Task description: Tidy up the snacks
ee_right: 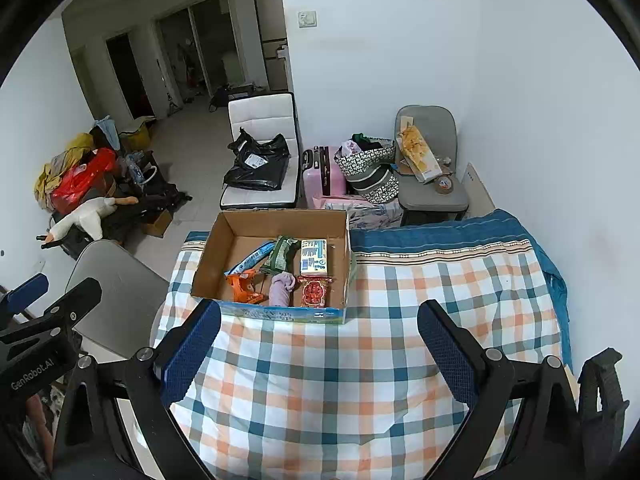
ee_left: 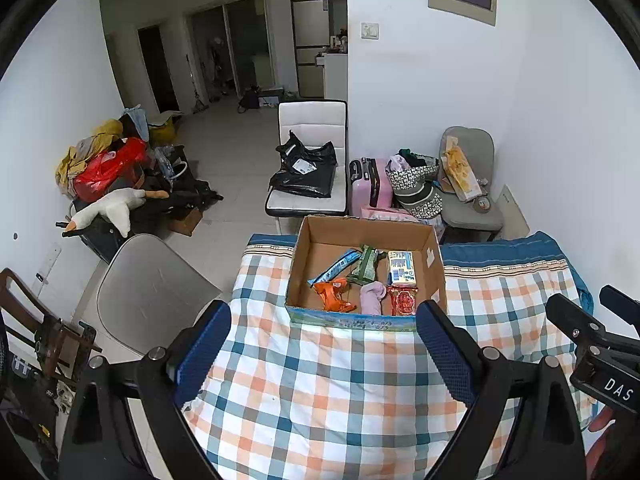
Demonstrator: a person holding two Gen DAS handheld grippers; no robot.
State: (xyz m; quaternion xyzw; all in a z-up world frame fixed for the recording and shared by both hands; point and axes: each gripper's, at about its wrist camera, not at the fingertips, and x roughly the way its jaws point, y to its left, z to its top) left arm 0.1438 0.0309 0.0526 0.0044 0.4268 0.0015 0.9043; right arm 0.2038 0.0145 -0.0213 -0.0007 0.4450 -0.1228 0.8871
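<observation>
The left gripper (ee_left: 324, 344) hangs above the checked cloth (ee_left: 320, 392) with its blue-padded fingers (ee_left: 444, 352) spread wide apart, holding and touching nothing, and the right gripper (ee_right: 318, 344) is the same, its fingers (ee_right: 192, 352) wide apart and empty over the cloth. The snacks sit beyond both, in an open cardboard box (ee_right: 240, 224) on the cloth-covered worktop: a blue bar (ee_right: 248, 261), green packet (ee_right: 280, 258), white-and-blue carton (ee_right: 314, 262), orange wrapper (ee_right: 244, 290), lilac pouch (ee_right: 280, 288) and red packet (ee_right: 314, 291).
</observation>
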